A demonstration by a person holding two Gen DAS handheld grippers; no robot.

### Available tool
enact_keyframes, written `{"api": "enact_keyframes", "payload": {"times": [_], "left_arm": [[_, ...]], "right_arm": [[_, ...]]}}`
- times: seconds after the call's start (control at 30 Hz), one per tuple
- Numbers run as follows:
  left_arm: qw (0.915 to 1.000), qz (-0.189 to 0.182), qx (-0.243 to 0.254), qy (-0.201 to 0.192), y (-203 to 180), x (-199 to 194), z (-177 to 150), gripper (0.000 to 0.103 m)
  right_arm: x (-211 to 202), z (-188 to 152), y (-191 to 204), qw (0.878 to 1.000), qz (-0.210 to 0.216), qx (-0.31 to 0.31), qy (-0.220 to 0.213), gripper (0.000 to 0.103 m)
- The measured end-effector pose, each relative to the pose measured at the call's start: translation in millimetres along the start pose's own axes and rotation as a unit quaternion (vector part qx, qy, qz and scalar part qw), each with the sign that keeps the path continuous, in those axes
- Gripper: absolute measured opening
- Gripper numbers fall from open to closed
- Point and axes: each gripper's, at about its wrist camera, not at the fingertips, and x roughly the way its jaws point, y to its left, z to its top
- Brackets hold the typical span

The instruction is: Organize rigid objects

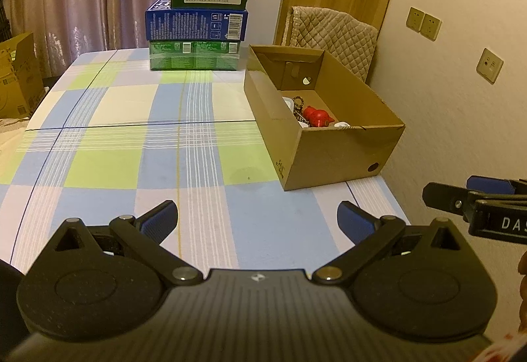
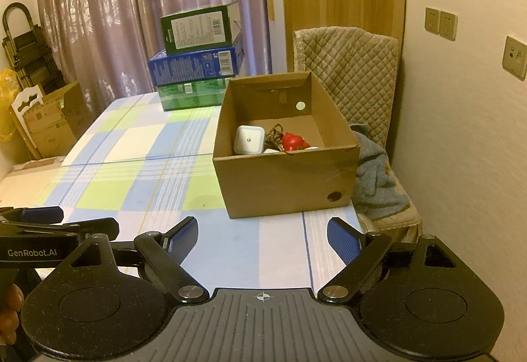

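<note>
One checked blue, green and white tabletop (image 1: 131, 138) fills the scene. At its far edge, three stacked cartons (image 1: 197, 29): green, blue, dark green on top. One open brown cardboard box (image 2: 286, 177) sits by the right edge, holding one white rounded case (image 2: 248, 140), one red toy figure (image 2: 294, 142) and a dark tangled cord (image 2: 275, 133). Both claws, left claw (image 1: 257, 217) and right claw (image 2: 262, 238), hover spread wide, gripping nothing.

Checked tablecloth (image 1: 131, 118) in blue, green and white over the table, filling the frame's centre and left. Open cardboard box (image 1: 332, 158) at centre right on it. Stack of 3 boxes (image 1: 197, 33) at upper centre, far edge.
</note>
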Motion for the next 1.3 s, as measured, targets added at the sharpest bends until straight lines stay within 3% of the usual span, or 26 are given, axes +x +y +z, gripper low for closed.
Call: {"api": "enact_keyframes", "payload": {"times": [1.3], "left_arm": [[1.0,-0.002,0.0,-0.001,-4.1,0.7,-2.9,0.102]], "right_arm": [[0.5,-2.4,-0.2,1.0,0.001,0.002,0.002,0.083]]}}
